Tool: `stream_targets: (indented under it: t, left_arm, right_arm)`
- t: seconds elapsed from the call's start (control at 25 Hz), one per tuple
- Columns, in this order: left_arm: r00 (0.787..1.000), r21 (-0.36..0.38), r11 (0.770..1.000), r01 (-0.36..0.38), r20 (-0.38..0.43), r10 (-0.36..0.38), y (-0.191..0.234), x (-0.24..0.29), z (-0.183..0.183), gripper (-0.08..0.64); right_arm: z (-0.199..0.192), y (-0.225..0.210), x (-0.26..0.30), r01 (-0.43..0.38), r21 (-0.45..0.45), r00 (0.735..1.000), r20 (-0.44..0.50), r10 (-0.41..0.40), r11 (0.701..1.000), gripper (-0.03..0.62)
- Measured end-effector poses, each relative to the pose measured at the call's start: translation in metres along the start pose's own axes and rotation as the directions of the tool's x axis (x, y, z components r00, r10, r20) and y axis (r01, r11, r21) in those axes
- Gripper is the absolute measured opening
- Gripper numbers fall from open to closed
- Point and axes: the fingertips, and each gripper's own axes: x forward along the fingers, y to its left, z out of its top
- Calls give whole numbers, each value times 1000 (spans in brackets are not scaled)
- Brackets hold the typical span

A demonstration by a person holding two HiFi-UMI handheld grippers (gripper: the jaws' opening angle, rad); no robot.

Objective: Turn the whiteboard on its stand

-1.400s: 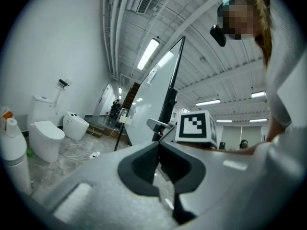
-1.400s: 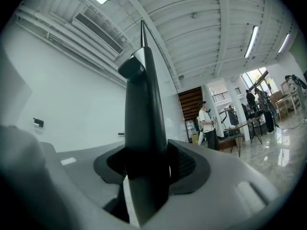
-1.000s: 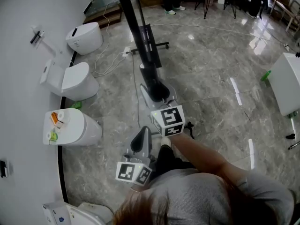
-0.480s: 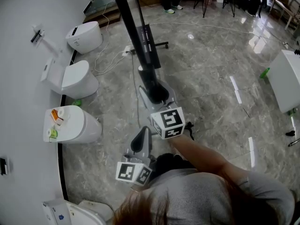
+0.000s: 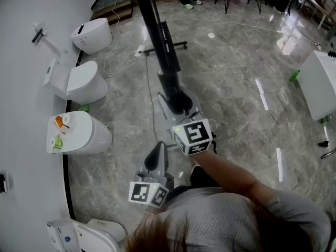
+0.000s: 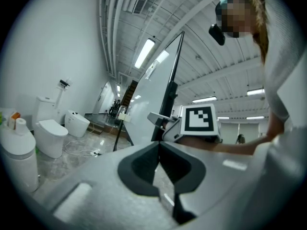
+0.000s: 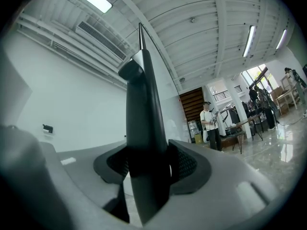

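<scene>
Head view: whiteboard (image 5: 156,35) upright, edge-on.

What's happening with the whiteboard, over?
Right gripper clamped on whiteboard frame, jaws just closed further. Left gripper shut, empty. Floor cable near stand base.

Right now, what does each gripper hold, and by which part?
The right gripper grips the whiteboard by its black edge frame. The left gripper holds nothing.

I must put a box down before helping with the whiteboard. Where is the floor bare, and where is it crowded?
Bare: the marble floor right of the whiteboard, as far as the white table at the right edge. Crowded: left of it, where toilets line the wall and cables lie on the floor.
</scene>
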Motion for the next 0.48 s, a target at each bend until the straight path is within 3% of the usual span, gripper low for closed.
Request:
stream_targets:
  t: [0.48]
  left_arm:
    - [1000,-13,1000,-8,-17,8,-9,-63,-9,-2]
  right_arm:
    - [2,22,-45,2,-7,1000,12,-2,1000,196]
